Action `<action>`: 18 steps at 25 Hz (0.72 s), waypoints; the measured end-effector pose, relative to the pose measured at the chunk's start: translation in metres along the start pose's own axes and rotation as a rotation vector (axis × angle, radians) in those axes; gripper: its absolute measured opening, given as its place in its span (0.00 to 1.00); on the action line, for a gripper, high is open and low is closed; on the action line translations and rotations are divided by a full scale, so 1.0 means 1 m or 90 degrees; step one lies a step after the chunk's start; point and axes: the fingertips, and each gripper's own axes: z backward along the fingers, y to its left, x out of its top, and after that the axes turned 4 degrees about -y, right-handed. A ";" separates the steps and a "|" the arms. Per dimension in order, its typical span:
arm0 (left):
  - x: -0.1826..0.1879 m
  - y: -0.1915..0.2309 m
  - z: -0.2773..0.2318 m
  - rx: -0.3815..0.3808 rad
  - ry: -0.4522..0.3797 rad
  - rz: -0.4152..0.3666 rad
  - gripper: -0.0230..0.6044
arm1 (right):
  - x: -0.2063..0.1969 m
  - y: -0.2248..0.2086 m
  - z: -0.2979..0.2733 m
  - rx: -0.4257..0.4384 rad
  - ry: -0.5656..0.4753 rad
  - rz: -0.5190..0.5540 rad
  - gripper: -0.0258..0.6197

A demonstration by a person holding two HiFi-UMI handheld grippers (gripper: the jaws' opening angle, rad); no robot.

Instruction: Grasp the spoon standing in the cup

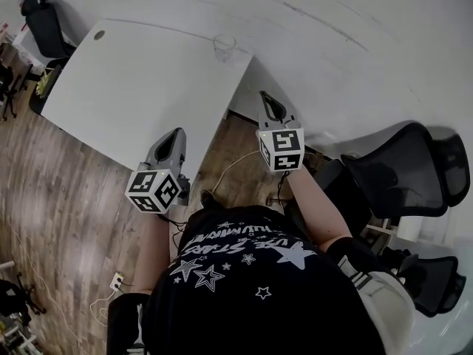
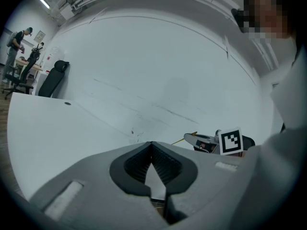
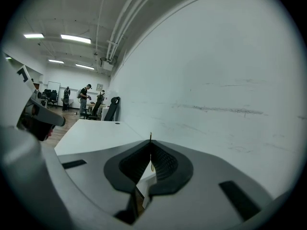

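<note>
The long white rectangular counter [image 1: 133, 87] stretches away over the brown wood-plank floor [image 1: 59, 176], with black mesh office chairs [image 1: 403, 170] off to the person's right. The grey left gripper [image 1: 177, 133] hangs above the counter's near corner and the grey right gripper [image 1: 266, 98] hangs just off its side edge. Both have their jaws closed together with nothing between them. The small clear glass cup [image 1: 224, 46] stands at the counter's far corner by the wall, well apart from both. The thin spoon [image 3: 150, 136] shows only as a sliver above the right gripper's tips. This looks like the approach step: next, a gripper must spread its jaws, reach the cup and line up around the handle
</note>
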 end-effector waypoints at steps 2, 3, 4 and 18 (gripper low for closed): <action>-0.006 -0.011 0.000 0.008 -0.001 0.000 0.05 | -0.008 -0.010 0.010 0.002 0.004 -0.008 0.06; -0.009 -0.015 0.000 0.014 -0.001 0.001 0.05 | -0.011 -0.014 0.015 0.004 0.004 -0.014 0.06; -0.011 -0.020 0.001 0.020 -0.002 0.003 0.05 | -0.014 -0.018 0.019 0.006 0.005 -0.020 0.06; -0.050 -0.111 0.038 0.086 -0.031 0.004 0.05 | -0.043 -0.049 0.105 0.077 0.001 -0.052 0.06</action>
